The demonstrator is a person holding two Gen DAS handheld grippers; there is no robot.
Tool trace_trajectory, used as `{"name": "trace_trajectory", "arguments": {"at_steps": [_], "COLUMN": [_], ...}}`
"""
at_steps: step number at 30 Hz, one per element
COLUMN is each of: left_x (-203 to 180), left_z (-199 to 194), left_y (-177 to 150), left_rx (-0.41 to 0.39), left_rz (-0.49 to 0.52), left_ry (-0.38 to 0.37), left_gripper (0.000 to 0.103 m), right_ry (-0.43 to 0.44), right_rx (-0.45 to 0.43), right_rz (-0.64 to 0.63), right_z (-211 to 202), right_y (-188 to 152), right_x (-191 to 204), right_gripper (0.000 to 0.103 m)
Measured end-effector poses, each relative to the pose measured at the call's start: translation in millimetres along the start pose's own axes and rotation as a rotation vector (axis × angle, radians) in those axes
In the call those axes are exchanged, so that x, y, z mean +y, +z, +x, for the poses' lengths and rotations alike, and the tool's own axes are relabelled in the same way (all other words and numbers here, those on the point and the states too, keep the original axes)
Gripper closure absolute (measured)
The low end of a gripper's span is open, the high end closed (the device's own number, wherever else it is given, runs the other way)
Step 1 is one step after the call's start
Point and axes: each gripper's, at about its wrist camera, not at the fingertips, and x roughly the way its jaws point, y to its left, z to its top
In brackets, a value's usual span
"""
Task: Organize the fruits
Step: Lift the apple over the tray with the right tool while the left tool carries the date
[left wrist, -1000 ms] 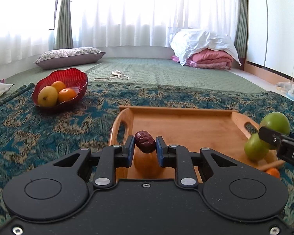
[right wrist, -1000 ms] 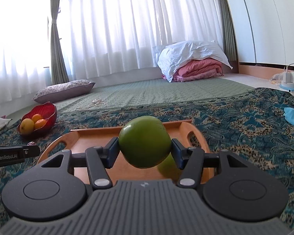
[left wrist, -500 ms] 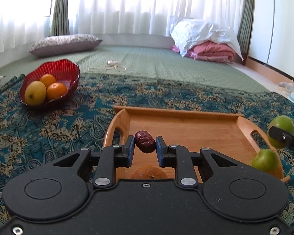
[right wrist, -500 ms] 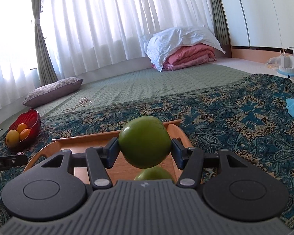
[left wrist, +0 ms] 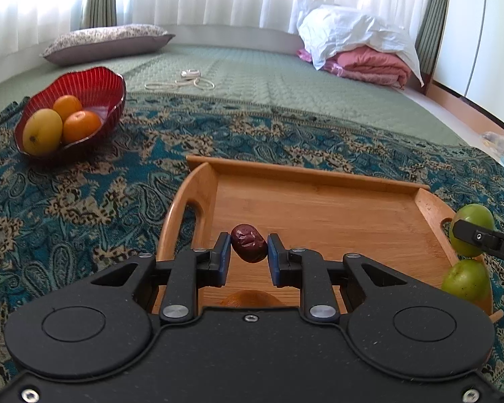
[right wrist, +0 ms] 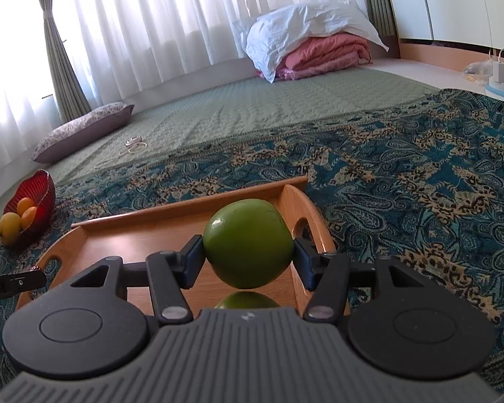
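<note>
Both tongs rose; date (left wrist: 248,242) perhaps lies crosswise, apple (right wrist: 248,242) gripped.

A patterned teal rug (left wrist: 84,181) meets a green quilted mat (left wrist: 252,77) bearing a grey pillow (left wrist: 107,42) and folded pink bedding (left wrist: 369,65).

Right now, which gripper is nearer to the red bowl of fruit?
Left. The left gripper, holding a dark red fruit, sits at the tray's bowl-side end. The right gripper, holding a green fruit, is at the tray's far end from the red bowl.
</note>
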Motion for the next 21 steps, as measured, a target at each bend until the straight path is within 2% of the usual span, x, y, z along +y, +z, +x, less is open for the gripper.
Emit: {"name": "trace_trajectory", "arguments": {"at_steps": [15, 21], "left_x": [-3.2, -4.4], "left_z": [28.5, 35.0], "left_y": [0.0, 0.3], "left_rx": [0.087, 0.112], "left_rz": [0.018, 0.02], "left_ry": [0.002, 0.0], "left_gripper": [0.081, 0.081], "right_ry": [-0.048, -0.054], "right_rx": [0.149, 0.163], "right_rz": [-0.025, -0.042], "right_z": [28.8, 30.8], "right_y": [2.6, 4.1], "right_x": [1.6, 3.1], "right_gripper": [0.044, 0.044]}}
